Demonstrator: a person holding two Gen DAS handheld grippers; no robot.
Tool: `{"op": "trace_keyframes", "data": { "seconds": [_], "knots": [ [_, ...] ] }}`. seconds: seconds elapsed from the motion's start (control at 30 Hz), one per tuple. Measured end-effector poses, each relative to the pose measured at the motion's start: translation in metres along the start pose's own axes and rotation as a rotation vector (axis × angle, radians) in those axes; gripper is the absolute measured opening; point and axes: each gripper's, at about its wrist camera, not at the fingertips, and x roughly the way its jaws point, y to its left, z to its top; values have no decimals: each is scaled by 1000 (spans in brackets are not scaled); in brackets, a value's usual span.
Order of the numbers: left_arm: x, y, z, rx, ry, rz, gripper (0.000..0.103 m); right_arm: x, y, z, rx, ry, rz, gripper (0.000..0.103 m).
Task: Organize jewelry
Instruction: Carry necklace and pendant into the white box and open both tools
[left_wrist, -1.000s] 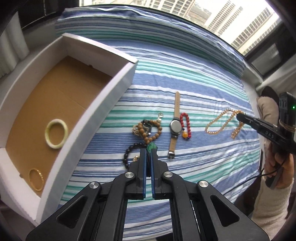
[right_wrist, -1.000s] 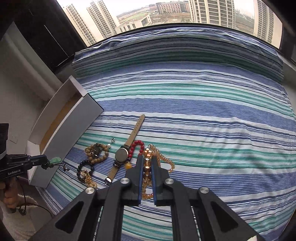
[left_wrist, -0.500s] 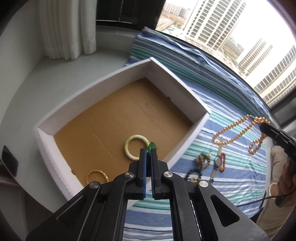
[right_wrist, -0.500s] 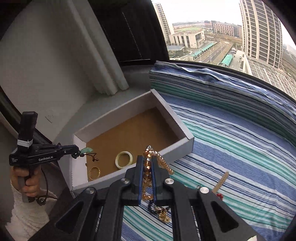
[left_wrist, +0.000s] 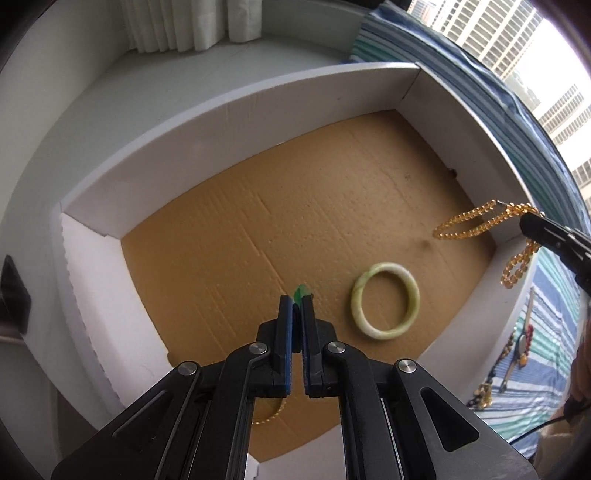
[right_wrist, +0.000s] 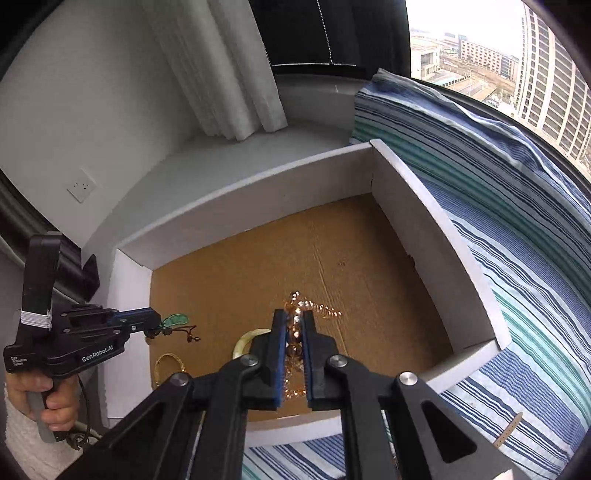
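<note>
White foam-walled box (left_wrist: 236, 110), brown corrugated floor. Smooth pale-green bangle (left_wrist: 385, 300) lies flat on it, just right of the left gripper (left_wrist: 296, 300), whose jaws are pinched onto a glossy green pendant (left_wrist: 300, 291) above the floor. Right gripper (right_wrist: 294, 320) is clamped on a string of amber beads (left_wrist: 476, 225) hanging over the right wall. Blue-and-teal striped cloth (right_wrist: 517, 221) lies right of the box; white curtain (right_wrist: 229, 74) far.

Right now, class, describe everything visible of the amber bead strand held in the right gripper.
The amber bead strand is a long string of small, glossy, translucent orange-gold beads. It is pinched between the shut right gripper, and its loops hang free above the brown cardboard floor of the white-walled box, one loop outside the near wall. Only the gripper touches it.
</note>
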Motion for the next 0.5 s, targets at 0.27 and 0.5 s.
{"op": "trace_keyframes", "data": {
  "seconds": [0.27, 0.5],
  "knots": [
    [-3, 0, -14, -4, -28, 64, 64, -13, -16, -10, 5, -56, 22, 45],
    [-62, -58, -50, 131, -128, -21, 74, -115, -60, -55, 28, -142, 34, 45]
  ]
}}
